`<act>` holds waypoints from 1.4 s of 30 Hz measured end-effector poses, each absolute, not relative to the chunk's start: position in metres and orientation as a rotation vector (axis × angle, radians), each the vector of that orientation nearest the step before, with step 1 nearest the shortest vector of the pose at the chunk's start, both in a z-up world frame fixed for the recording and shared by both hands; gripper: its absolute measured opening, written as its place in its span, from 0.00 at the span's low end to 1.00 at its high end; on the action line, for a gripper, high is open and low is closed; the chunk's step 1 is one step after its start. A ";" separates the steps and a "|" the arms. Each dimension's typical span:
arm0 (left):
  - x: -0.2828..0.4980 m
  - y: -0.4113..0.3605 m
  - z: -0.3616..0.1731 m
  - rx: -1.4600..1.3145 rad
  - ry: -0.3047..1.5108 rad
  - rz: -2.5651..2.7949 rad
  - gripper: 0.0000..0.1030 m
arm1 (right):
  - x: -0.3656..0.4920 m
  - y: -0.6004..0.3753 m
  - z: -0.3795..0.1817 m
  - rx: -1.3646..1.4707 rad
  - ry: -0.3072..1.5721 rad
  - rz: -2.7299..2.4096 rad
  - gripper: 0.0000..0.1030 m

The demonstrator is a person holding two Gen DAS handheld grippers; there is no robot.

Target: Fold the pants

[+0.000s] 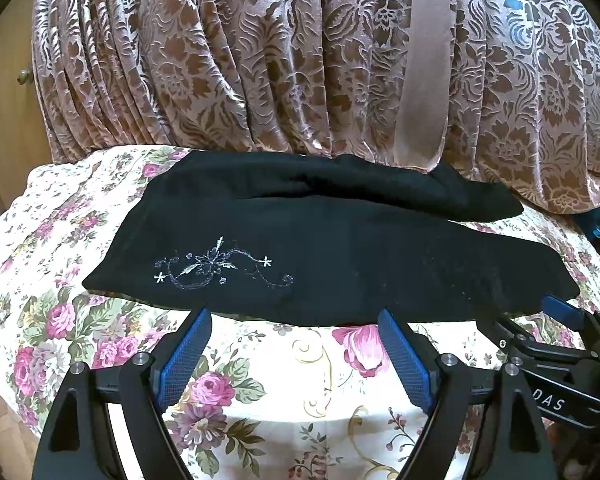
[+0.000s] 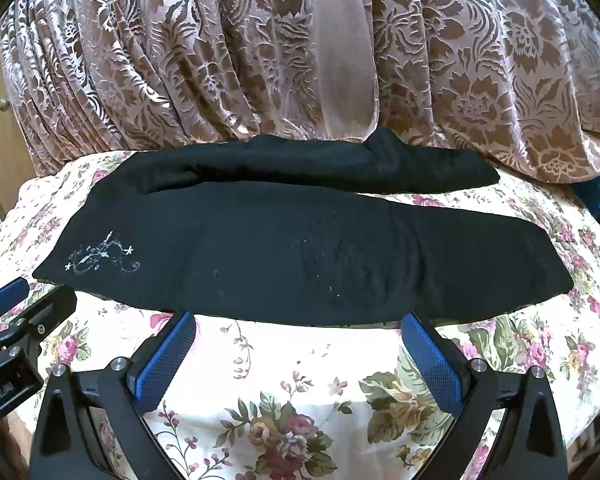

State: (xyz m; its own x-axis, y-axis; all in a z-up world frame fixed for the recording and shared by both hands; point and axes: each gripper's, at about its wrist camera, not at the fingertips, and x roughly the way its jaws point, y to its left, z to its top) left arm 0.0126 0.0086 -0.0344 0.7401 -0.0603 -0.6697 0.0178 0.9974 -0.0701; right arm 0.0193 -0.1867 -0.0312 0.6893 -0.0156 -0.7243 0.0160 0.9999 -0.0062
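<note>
Your black pants (image 1: 320, 248) lie lengthwise left-to-right, embroidered end leftward, while both your left gripper (image 1: 294, 354) and right gripper (image 2: 298, 356) hold jaws released.

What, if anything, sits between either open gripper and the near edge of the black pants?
Nothing visible. The left gripper and right gripper both stand open just short of the black embroidered fabric pants, with only bare floral-print cloth cover in the gap. The brown patterned curtain hangs behind the pants, out of the way.

Left gripper (image 1: 294, 314) and right gripper (image 2: 298, 318) are held side by side, fingers (image 1: 188, 350) spread wide, nothing gripped between them.
</note>
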 end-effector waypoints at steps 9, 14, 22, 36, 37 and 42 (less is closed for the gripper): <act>0.010 0.010 -0.034 -0.052 0.729 -0.030 0.84 | 0.018 -0.191 -0.034 0.026 0.817 -0.016 1.00; 0.009 0.012 -0.033 -0.059 0.727 -0.024 0.84 | 0.017 -0.190 -0.035 0.031 0.819 -0.014 1.00; 0.008 0.012 -0.028 -0.057 0.716 -0.016 0.84 | 0.016 -0.191 -0.037 0.037 0.820 -0.016 1.00; 0.009 0.014 -0.034 -0.072 0.740 -0.019 0.84 | 0.014 -0.201 -0.039 0.075 0.820 -0.012 1.00; 0.009 0.014 -0.035 -0.072 0.743 -0.020 0.84 | 0.014 -0.201 -0.040 0.073 0.822 -0.015 1.00; 0.017 0.026 -0.047 -0.150 0.794 -0.085 0.89 | 0.015 -0.207 -0.044 0.138 0.837 0.037 1.00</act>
